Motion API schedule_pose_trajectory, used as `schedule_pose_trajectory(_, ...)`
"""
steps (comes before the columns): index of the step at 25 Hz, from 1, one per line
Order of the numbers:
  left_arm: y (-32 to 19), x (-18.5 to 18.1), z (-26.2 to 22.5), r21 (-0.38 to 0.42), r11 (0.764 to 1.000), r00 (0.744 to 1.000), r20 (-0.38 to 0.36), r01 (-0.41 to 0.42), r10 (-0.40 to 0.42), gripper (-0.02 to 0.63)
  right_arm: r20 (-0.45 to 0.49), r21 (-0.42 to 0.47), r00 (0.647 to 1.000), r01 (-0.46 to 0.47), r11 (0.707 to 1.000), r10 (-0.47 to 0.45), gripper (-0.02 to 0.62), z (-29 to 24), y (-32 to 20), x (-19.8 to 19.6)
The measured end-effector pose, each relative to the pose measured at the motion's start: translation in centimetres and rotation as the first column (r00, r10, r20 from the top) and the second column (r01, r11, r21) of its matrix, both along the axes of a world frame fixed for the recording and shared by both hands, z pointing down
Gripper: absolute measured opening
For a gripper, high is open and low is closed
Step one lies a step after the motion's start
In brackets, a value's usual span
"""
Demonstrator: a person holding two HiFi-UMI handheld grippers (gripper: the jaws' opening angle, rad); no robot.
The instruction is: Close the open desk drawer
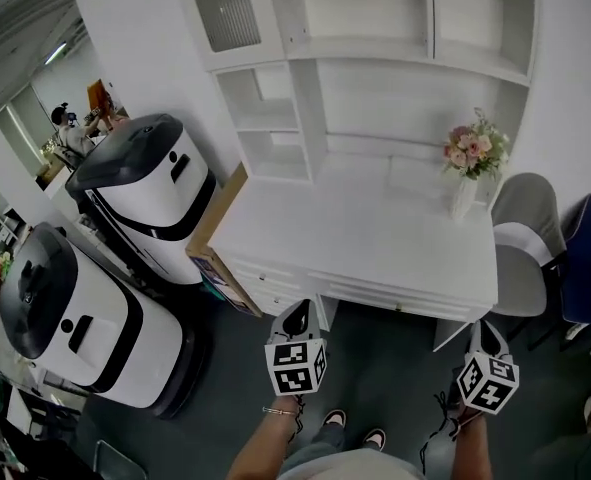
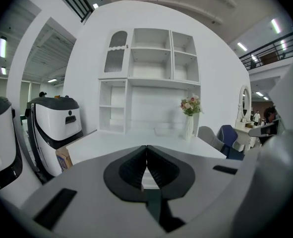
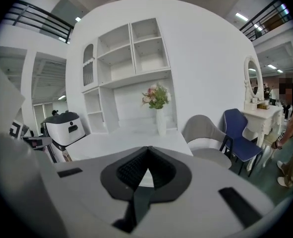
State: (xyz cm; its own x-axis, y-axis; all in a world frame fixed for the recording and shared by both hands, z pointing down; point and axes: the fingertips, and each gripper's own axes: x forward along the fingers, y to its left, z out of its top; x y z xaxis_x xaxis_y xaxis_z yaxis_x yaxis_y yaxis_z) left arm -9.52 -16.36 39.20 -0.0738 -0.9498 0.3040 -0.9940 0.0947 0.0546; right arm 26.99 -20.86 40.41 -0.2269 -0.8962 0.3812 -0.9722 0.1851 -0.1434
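The drawer [image 1: 395, 298] is seen sticking out of the worktop [image 1: 375, 228], just past the left tongs [image 1: 300, 310] and right tongs [image 1: 484, 332]. Both tongs are squeezed together, with nothing held.

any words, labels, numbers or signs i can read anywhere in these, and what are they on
No text can be read in any view.
Coloured print on the cardboard box beside the desk: too small and blurred to read.
Cubes on the left gripper and right gripper: only black-and-white square markers, no words or numbers.
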Motion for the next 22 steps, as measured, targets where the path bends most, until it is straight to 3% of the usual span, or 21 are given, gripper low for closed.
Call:
schedule_pose_trajectory(10,0.4,-0.4,-1.8,0.036,0.999,1.0,0.027,-0.002,0.001,0.018,0.038,0.038,0.999,0.008,0.999,-0.009,0.006,-1.3,0.1,-0.9)
schedule_pose_trajectory(15,0.5,-0.5,-1.5,0.029,1.0,0.999,0.032,-0.008,0.007,0.018,-0.005,0.054,1.0,0.009,0.999,-0.009,0.005,-1.7,0.5,-0.8)
schedule_pose_trajectory(22,0.5,-0.7,-1.0,0.022,1.0,1.0,0.025,-0.01,0.009,0.018,0.007,0.045,1.0,0.002,0.999,-0.002,0.005,-1.4,0.6,-1.1)
